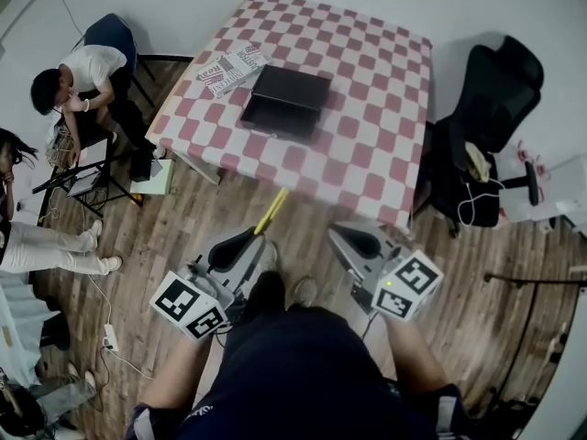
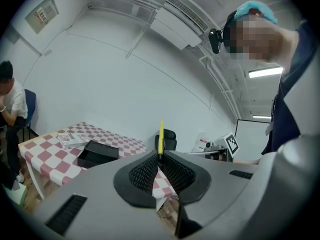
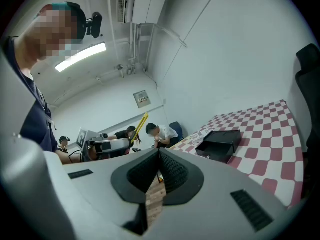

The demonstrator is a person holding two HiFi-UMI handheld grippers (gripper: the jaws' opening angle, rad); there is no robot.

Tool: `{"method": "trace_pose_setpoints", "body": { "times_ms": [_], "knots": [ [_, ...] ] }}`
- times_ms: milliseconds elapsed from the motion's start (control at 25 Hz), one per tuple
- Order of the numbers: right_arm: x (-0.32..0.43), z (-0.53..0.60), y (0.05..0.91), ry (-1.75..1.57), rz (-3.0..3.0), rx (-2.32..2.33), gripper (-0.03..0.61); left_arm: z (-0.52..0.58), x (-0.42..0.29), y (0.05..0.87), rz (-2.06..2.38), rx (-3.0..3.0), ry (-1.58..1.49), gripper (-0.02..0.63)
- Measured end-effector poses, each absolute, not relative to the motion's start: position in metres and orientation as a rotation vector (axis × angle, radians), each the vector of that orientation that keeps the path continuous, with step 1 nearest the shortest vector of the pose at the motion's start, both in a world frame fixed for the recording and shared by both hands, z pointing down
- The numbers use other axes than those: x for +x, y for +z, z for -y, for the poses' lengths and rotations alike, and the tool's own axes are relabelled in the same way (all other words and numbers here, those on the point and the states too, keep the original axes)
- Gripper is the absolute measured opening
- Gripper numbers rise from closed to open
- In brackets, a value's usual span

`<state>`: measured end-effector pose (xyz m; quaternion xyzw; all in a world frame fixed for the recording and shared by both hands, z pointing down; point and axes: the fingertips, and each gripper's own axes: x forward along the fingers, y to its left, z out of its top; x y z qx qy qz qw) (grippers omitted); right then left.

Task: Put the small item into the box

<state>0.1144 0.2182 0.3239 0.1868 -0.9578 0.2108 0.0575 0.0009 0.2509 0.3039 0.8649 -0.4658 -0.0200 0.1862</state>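
A thin yellow stick (image 1: 271, 211) juts forward from my left gripper (image 1: 258, 239), whose jaws are shut on its lower end. In the left gripper view the stick (image 2: 161, 135) stands upright between the ribbed pads (image 2: 148, 171). An open black box (image 1: 286, 102) lies on the red-and-white checkered table (image 1: 367, 136), well ahead of both grippers; the box (image 2: 97, 154) sits at the left of that view. My right gripper (image 1: 354, 238) is over the wooden floor, jaws shut with nothing between them. The right gripper view shows the box (image 3: 220, 144) and the left gripper (image 3: 107, 145) holding the stick (image 3: 139, 126).
A printed booklet (image 1: 231, 67) lies on the table left of the box. A black office chair (image 1: 486, 108) stands to the table's right. A person (image 1: 83, 81) sits at the far left by a blue chair (image 1: 110, 33); cables (image 1: 110, 337) run across the floor.
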Motion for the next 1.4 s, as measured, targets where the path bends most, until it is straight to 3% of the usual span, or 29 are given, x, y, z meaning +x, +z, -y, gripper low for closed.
{"method": "trace_pose_setpoints", "body": {
  "times_ms": [520,1400],
  "knots": [
    [0.078,-0.151,0.341,0.665,2.855,0.597,0.017,-0.177,-0.042,0.321,1.288,2.422,-0.084,0.064],
    [-0.047,0.029,0.364,0.787,2.709,0.842,0.017,0.022,-0.181,0.359,1.084,2.428,-0.005,0.064]
  ]
}}
